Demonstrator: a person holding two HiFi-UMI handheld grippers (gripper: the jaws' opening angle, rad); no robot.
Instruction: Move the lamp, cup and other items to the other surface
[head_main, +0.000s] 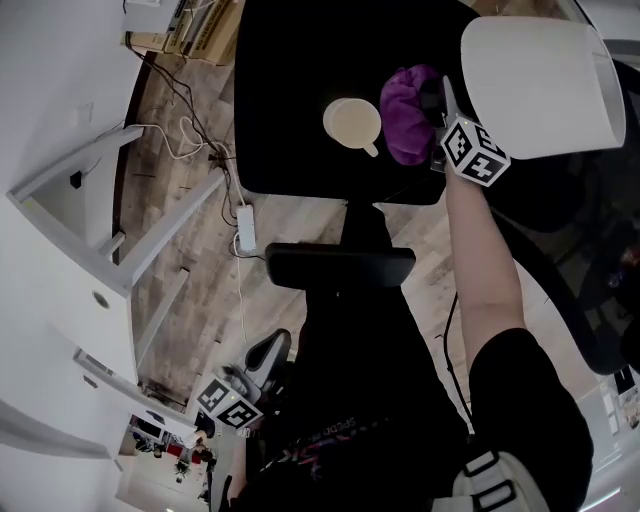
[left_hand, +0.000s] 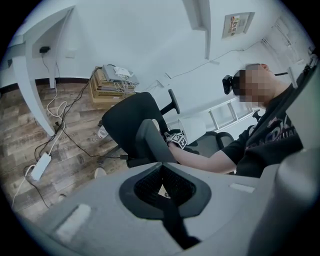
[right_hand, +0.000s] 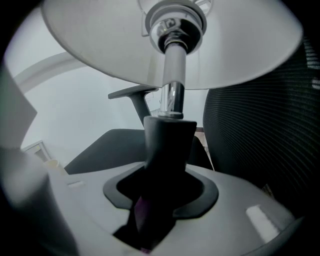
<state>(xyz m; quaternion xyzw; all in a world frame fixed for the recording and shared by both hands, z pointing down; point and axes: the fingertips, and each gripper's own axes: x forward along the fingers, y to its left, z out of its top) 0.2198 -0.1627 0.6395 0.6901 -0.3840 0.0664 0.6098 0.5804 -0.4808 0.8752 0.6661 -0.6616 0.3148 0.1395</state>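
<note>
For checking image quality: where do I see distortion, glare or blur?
Head view: the lamp shade is bright white against the dark chair seat. Left gripper view: fisheye bending, dark corners. Right gripper view: glare on the chrome lamp stem, edges blurred.

floor: wood planks (head_main: 190, 270) | power strip (head_main: 245, 228): white, lying on floor, cables (head_main: 185, 135) trailing beside | stacked boxes (left_hand: 112, 84): against wall

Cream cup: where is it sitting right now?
In the head view, the round cream cup sits on the black chair seat near the top centre, just left of the crumpled purple cloth.
</note>
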